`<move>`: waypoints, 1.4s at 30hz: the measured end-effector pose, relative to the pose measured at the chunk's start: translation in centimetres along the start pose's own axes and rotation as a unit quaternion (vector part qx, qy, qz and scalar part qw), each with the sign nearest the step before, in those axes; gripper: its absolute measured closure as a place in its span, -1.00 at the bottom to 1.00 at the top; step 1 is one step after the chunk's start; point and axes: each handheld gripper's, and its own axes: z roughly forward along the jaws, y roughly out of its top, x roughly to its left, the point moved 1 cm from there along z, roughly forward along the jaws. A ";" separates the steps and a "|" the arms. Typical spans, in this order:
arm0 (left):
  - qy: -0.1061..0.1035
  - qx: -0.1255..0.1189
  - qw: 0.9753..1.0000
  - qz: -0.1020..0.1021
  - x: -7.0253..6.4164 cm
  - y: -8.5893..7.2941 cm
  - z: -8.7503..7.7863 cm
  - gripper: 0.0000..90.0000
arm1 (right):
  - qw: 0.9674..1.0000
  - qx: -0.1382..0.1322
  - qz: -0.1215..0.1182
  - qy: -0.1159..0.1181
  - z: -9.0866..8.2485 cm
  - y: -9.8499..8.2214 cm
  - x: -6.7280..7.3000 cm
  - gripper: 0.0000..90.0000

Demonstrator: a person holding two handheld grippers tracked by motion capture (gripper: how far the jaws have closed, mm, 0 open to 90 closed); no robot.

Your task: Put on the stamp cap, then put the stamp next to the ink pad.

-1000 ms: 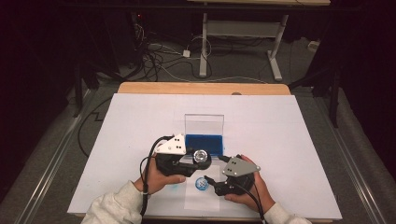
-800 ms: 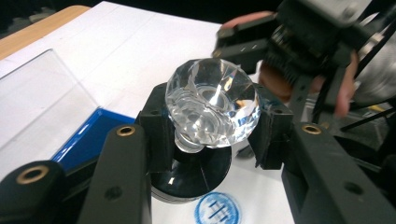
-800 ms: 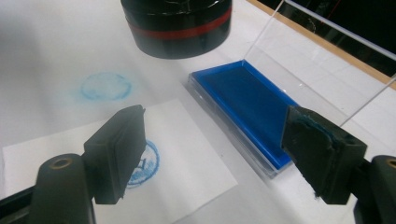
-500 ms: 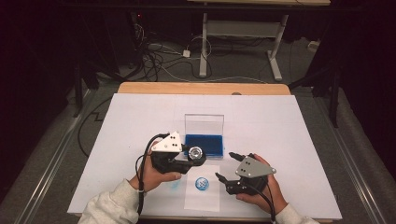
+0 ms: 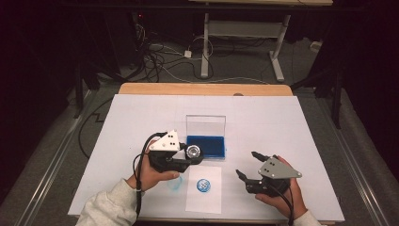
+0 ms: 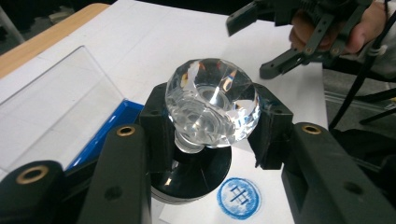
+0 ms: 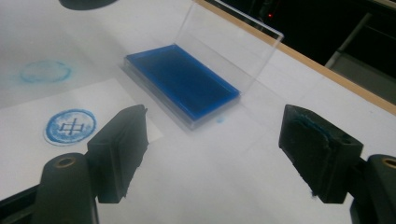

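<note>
My left gripper (image 5: 192, 154) is shut on a stamp (image 5: 193, 151) with a faceted clear crystal knob (image 6: 212, 105) over a black round base. It hovers just in front of the blue ink pad (image 5: 206, 145), whose clear lid (image 5: 205, 126) stands open. A round blue imprint (image 5: 203, 185) marks the white paper slip (image 5: 207, 202) below the stamp. At the right, my right gripper (image 5: 246, 164) is open with nothing between its pads; its jaws have just been closing a little. In the right gripper view it (image 7: 217, 140) faces the ink pad (image 7: 182, 81) and the imprint (image 7: 70, 127).
A faint blue ring smear (image 5: 173, 183) lies on the white table cover (image 5: 282, 122) left of the slip. The wooden table edge (image 5: 202, 88) runs along the back. Beyond it are floor cables (image 5: 160, 56) and a desk frame (image 5: 244, 28).
My right gripper has drawn away to the right from the paper slip, and its jaws are a little narrower. The left gripper with the stamp has barely shifted.
</note>
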 end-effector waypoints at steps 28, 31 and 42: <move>0.036 0.017 0.999 -0.013 1.6 -0.7 -1.8 0.23 | 0.999 0.002 0.020 -0.039 -2.2 -1.9 -1.8 -0.46; 0.038 0.018 0.999 -0.019 2.0 -0.9 -1.9 0.23 | 0.999 0.005 0.016 -0.035 -2.1 -1.9 -1.8 -0.46; 0.050 0.024 0.998 -0.042 4.0 -2.3 -1.9 0.23 | 0.999 0.010 0.016 -0.034 -1.9 -2.0 -1.8 -0.46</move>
